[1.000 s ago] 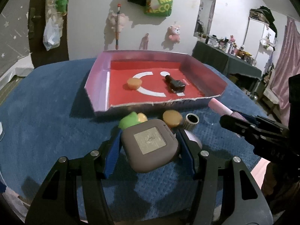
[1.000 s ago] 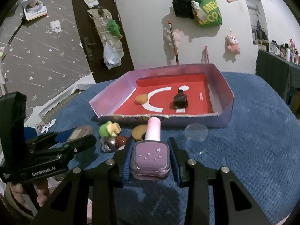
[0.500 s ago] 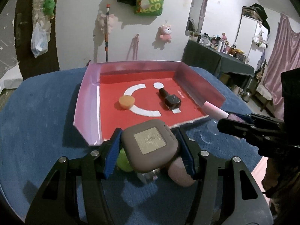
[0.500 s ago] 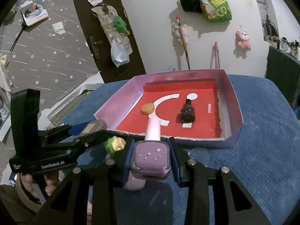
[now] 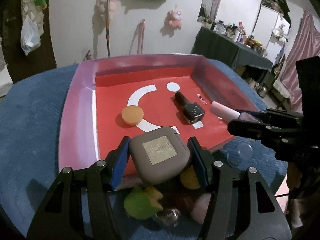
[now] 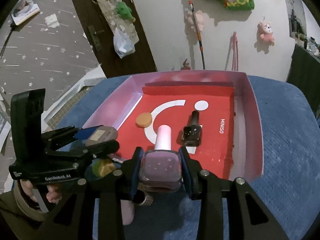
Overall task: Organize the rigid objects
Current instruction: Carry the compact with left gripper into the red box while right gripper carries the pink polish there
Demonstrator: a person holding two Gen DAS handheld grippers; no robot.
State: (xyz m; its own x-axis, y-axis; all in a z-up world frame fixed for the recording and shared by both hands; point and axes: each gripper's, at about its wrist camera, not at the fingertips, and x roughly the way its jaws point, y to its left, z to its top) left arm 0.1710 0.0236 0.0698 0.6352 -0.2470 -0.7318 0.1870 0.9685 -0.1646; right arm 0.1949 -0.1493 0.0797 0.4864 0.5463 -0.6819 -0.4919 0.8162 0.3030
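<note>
On a blue cloth (image 6: 280, 132) a red tray (image 5: 80, 108) is placed. The grey case (image 5: 159, 156) is clamped by the left gripper (image 5: 159, 160), the purple bottle (image 6: 161, 168) by the right gripper (image 6: 161, 172), both held over the near rim. Placing is judged in hand; next, lowering inside and release are needed.

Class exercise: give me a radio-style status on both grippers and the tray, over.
Left gripper shut on grey compact, over the red tray's near edge. Right gripper shut on purple nail polish bottle. Black polish bottle lies just ahead.

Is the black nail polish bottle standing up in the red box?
No, the black nail polish bottle lies on its side on the red box floor.
</note>
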